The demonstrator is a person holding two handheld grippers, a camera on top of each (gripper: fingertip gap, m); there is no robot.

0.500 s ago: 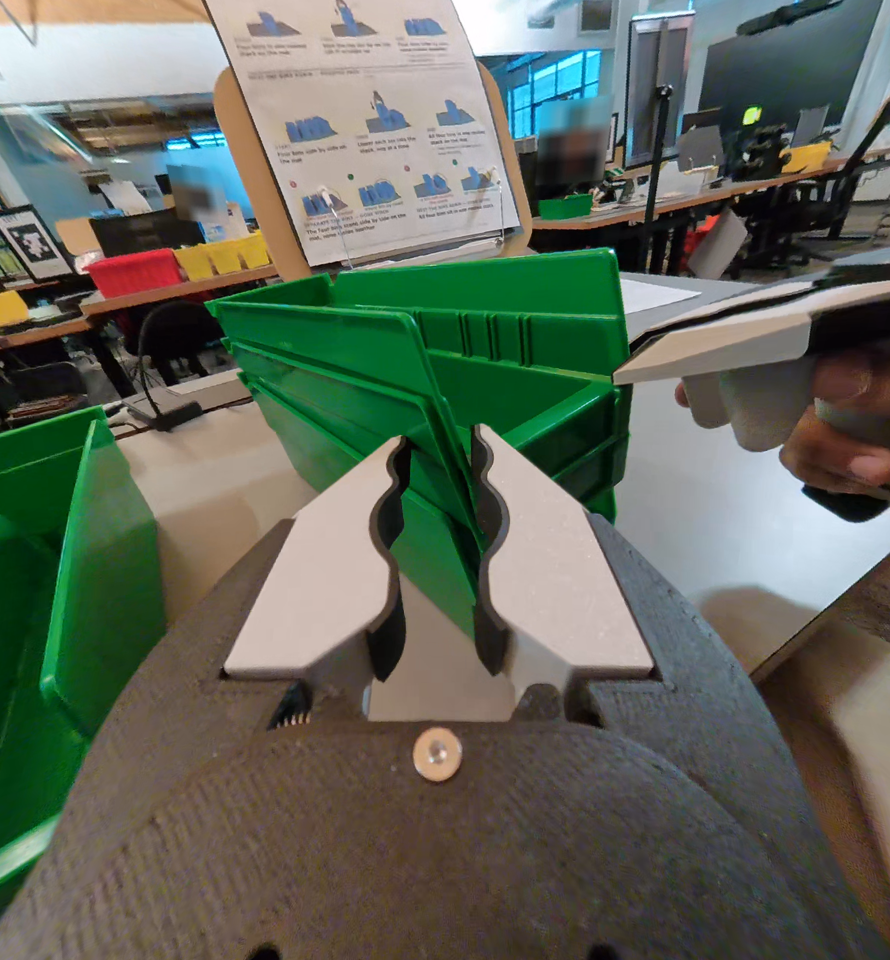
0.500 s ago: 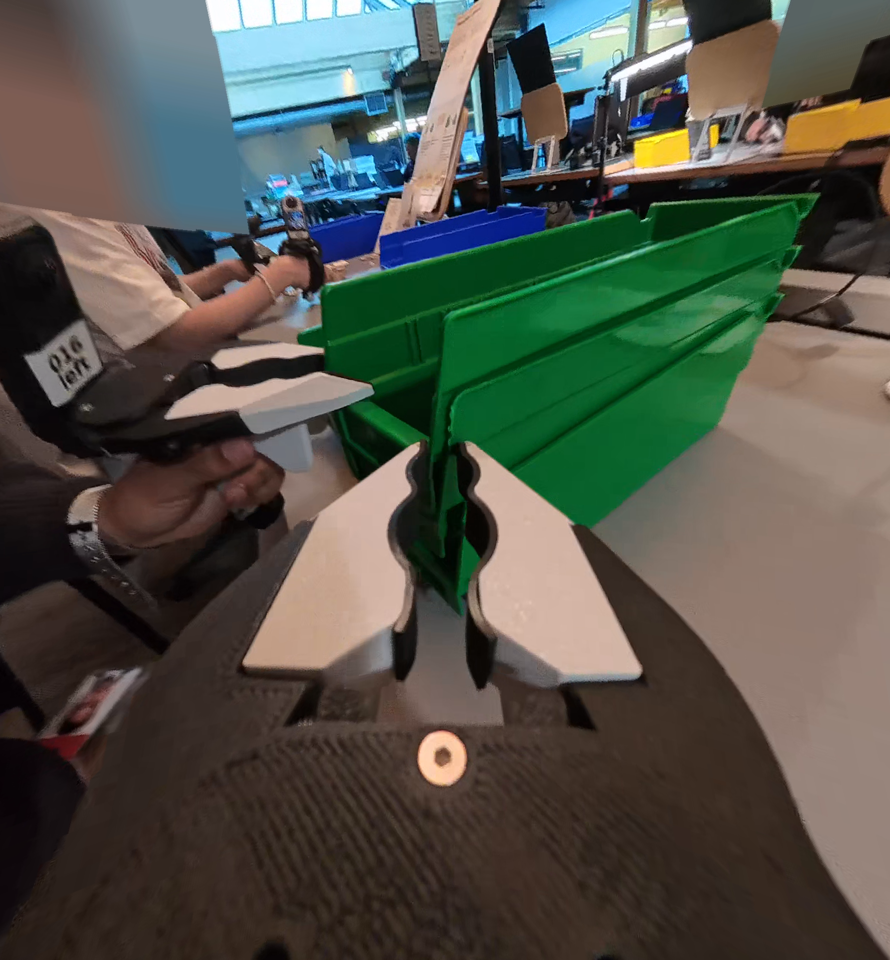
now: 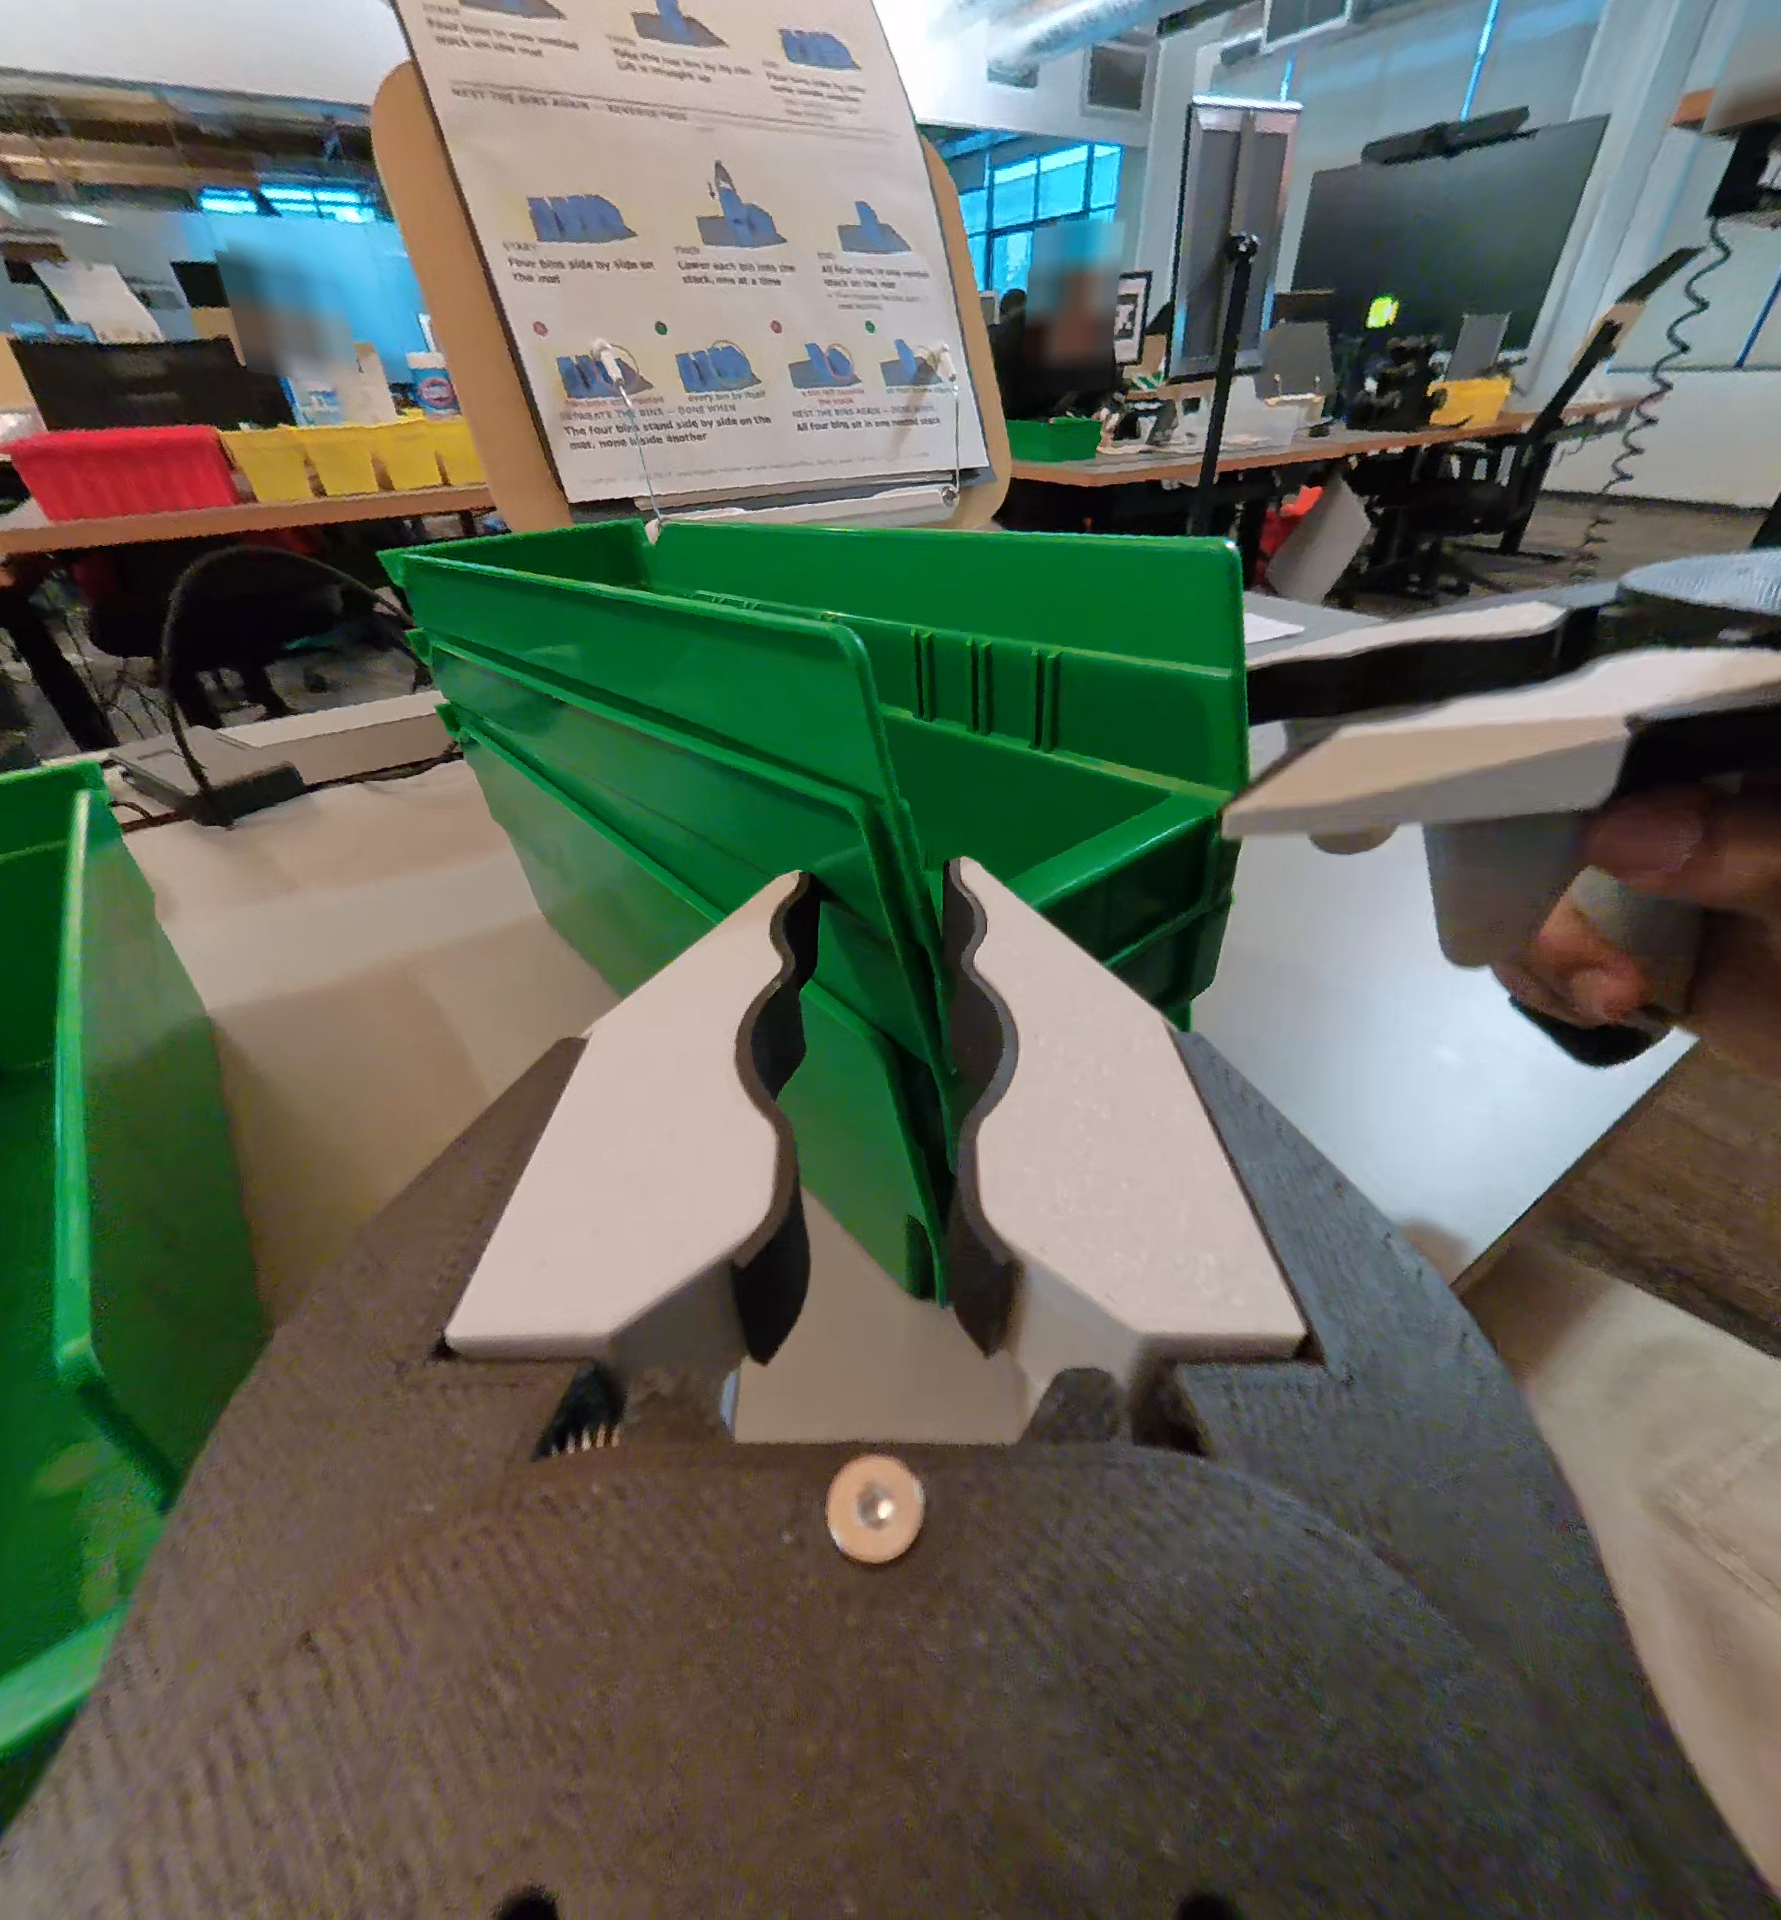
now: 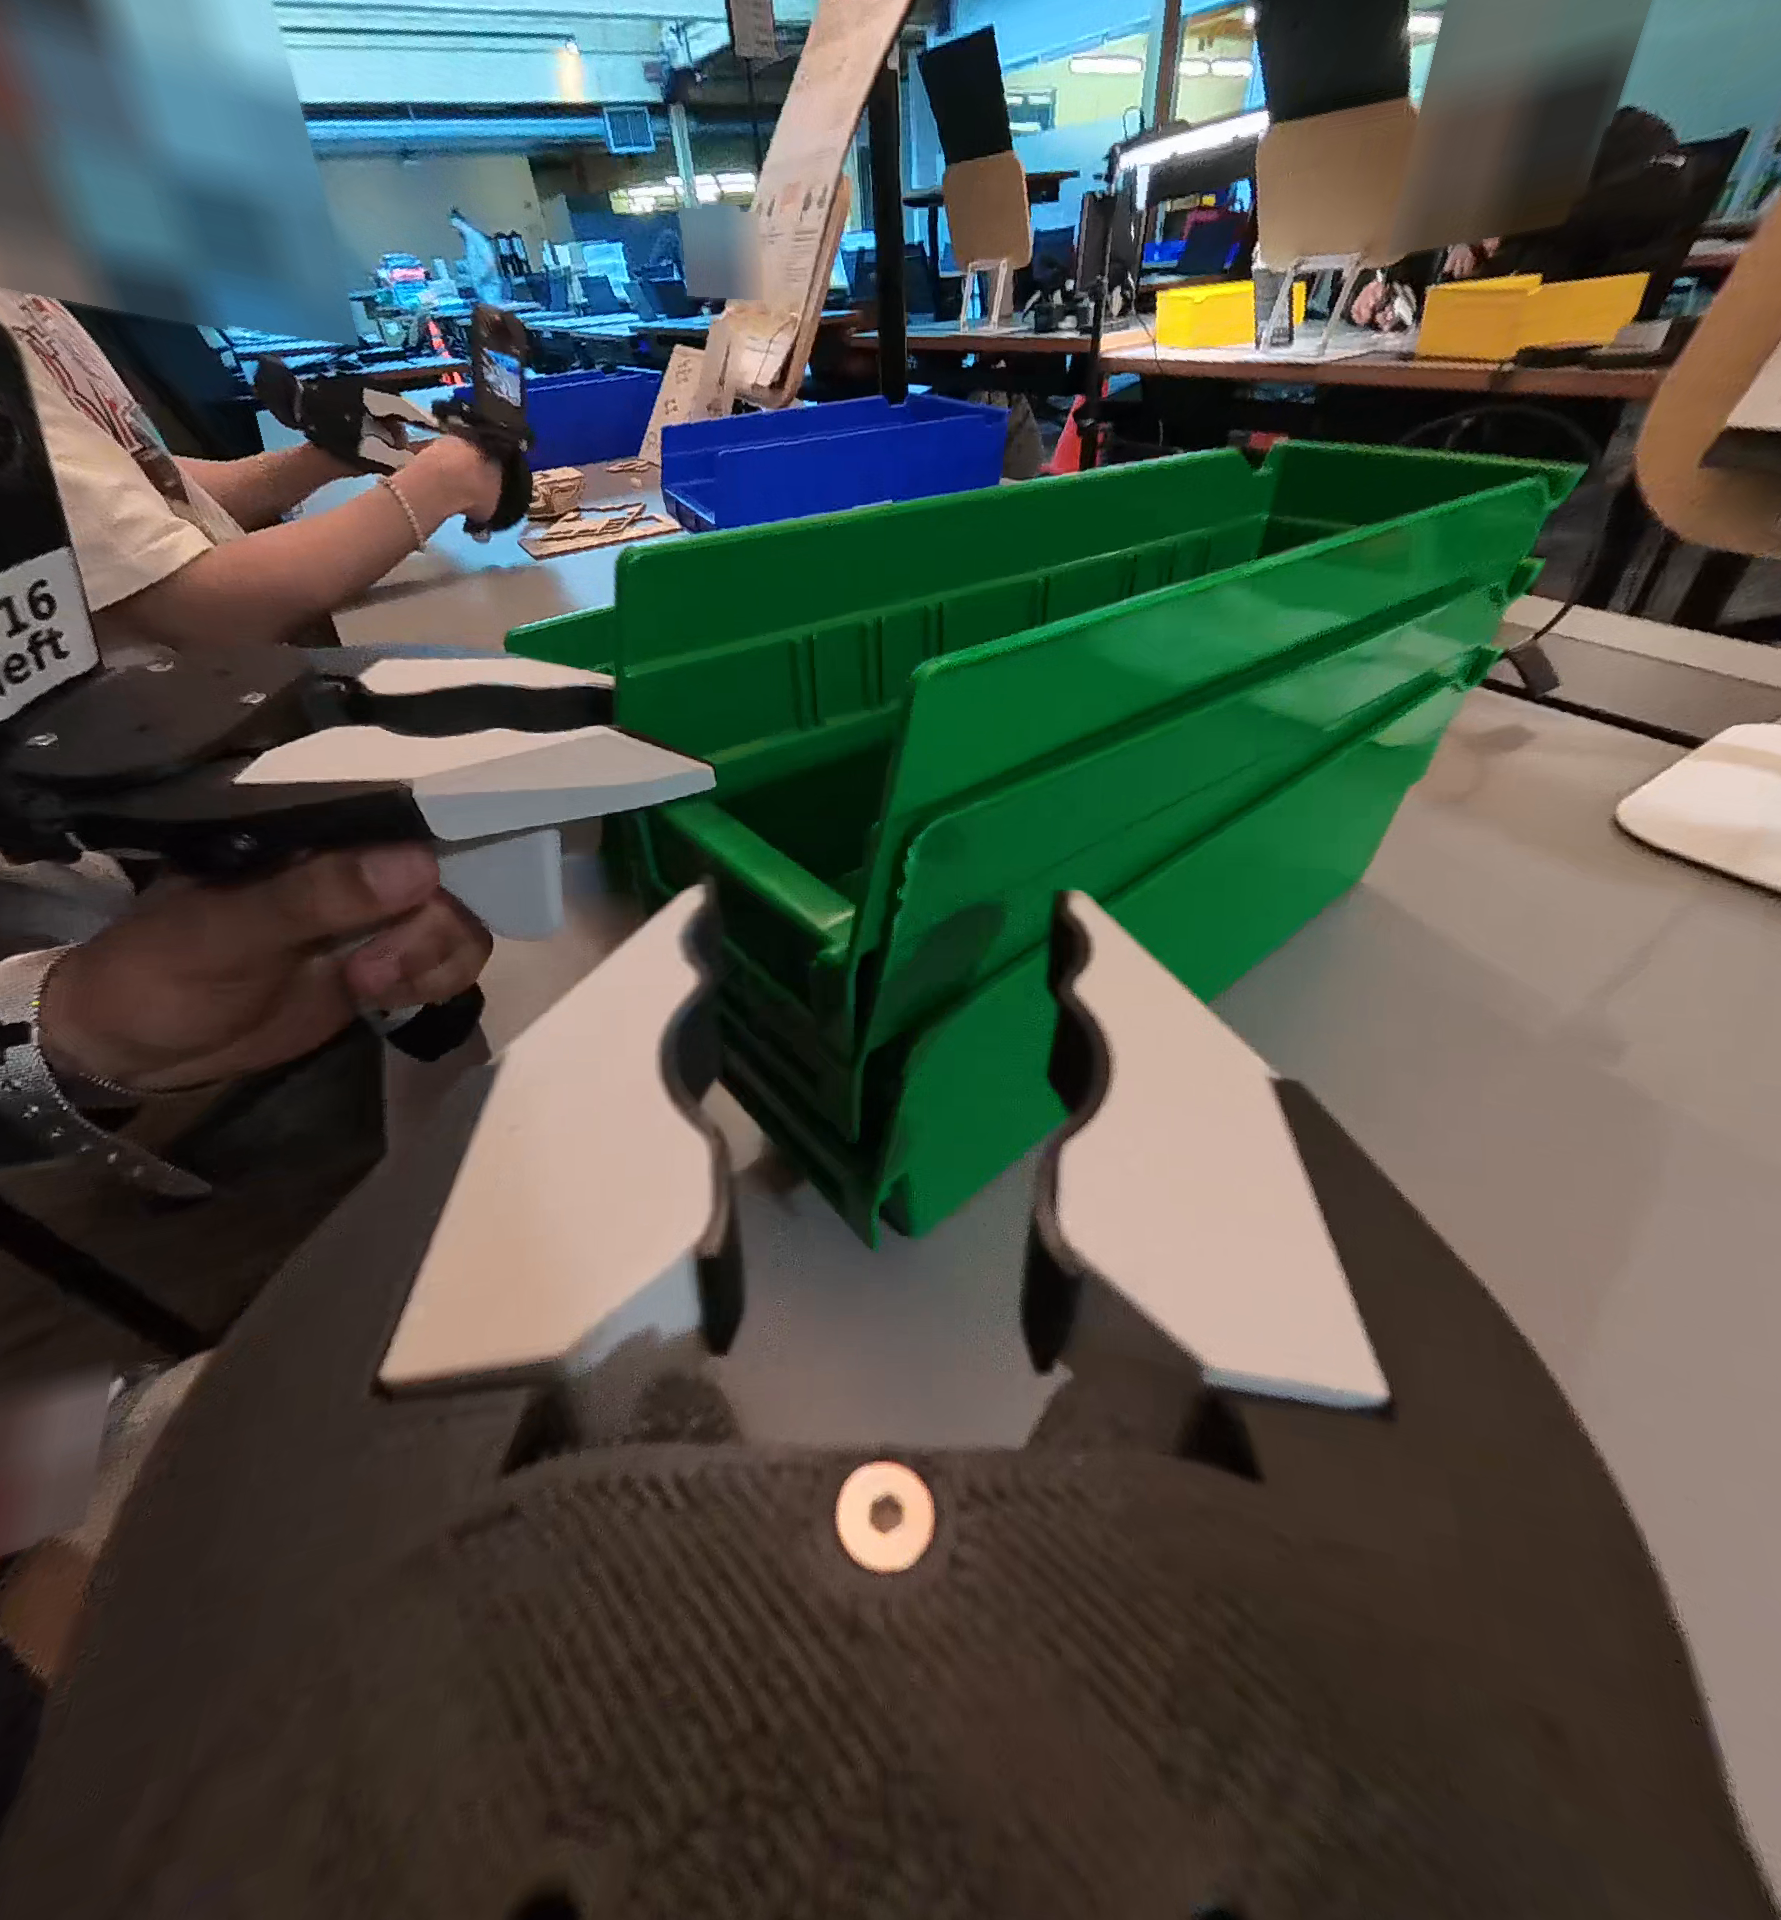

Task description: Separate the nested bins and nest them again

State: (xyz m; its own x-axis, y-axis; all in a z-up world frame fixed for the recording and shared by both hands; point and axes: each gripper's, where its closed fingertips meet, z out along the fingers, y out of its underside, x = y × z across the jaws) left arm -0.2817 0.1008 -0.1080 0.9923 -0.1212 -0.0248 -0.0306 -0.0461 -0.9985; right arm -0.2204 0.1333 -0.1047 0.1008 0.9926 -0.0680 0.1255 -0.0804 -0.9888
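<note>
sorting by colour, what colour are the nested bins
Green nested bins, clearest in the right wrist view.

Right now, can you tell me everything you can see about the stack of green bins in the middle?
The stack of green bins is several long, narrow, shiny plastic tubs nested one inside another, their rims stepped like layers. It sits upright on the grey table. The inner side walls have short moulded ribs. The left gripper is closed on a thin side wall at one near corner; the right gripper is open around the other near corner, not squeezing it.

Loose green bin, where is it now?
Left wrist view, far left edge: the loose bin stands on the table, apart from the nested stack at centre. The right wrist view misses it.
</note>
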